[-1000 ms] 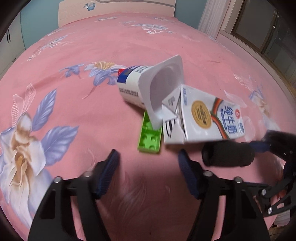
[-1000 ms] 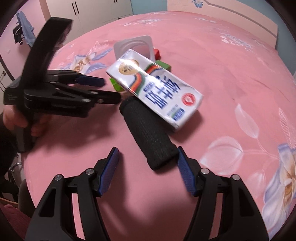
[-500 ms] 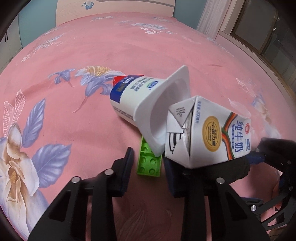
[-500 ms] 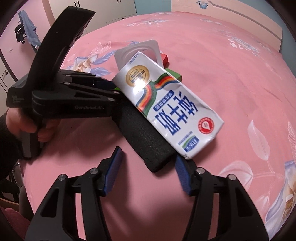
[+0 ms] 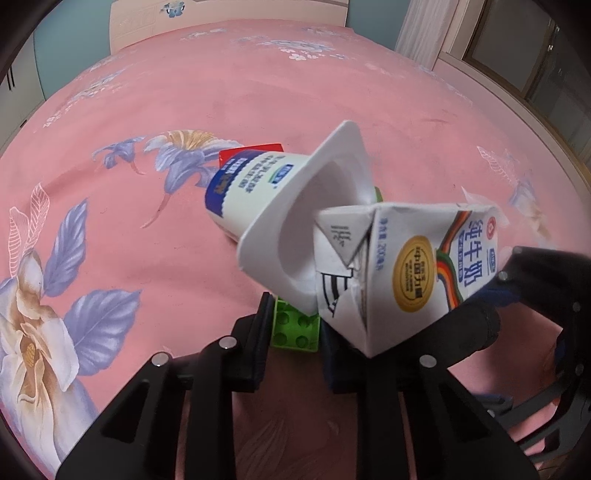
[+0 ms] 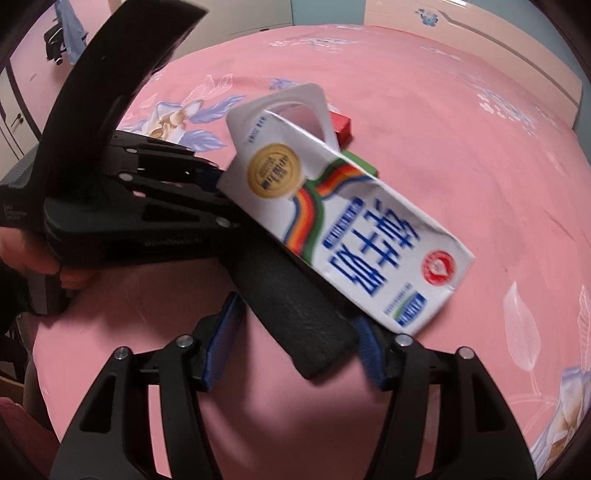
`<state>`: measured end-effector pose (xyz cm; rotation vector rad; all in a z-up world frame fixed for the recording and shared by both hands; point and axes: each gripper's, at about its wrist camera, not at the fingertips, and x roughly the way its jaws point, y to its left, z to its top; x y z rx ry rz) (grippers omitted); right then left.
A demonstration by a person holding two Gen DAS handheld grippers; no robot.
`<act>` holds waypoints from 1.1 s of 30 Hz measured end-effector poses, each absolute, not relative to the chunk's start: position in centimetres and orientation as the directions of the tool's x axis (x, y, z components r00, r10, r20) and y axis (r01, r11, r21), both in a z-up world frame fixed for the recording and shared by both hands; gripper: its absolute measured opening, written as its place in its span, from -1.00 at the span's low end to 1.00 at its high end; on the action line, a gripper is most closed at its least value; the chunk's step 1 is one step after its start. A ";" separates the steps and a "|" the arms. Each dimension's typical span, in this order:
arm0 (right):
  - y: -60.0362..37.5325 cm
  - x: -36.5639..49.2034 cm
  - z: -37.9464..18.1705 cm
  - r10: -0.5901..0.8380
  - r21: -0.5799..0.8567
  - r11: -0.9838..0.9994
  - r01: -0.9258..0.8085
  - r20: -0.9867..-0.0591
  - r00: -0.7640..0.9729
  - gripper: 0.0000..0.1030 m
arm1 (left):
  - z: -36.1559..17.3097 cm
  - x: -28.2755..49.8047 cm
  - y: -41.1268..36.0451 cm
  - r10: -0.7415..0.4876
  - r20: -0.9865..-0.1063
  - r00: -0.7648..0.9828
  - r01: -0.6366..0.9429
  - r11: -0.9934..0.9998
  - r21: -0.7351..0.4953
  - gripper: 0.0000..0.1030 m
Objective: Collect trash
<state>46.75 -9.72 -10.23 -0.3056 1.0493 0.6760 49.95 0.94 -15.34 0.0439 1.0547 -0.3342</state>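
On the pink flowered bedspread a white milk carton (image 5: 406, 273) leans against an empty white yogurt cup (image 5: 280, 206) lying on its side. A green toy brick (image 5: 295, 325) lies under them. My left gripper (image 5: 293, 343) has its jaws closed on the sides of the green brick. My right gripper (image 6: 295, 339) has its jaws around the end of a black foam cylinder (image 6: 295, 306), close to or touching it, under the milk carton (image 6: 343, 221). The left gripper's black body (image 6: 122, 206) is in the right wrist view.
A red block (image 6: 340, 125) lies behind the yogurt cup (image 6: 291, 107). The headboard (image 5: 207, 18) is at the far end of the bed. A window and curtain (image 5: 417, 33) stand at the right. Wardrobe doors (image 6: 22, 122) are at the left in the right wrist view.
The left gripper moved forward and closed from wide open onto the green brick. The right gripper moved forward and narrowed around the black cylinder. The carton has tipped up higher.
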 end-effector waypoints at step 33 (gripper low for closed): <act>-12.8 33.6 2.2 0.306 -0.029 0.834 -0.551 -0.807 0.505 -0.29 | -1.3 35.8 2.1 -0.154 -0.766 0.623 0.236 0.972 -0.004 -0.54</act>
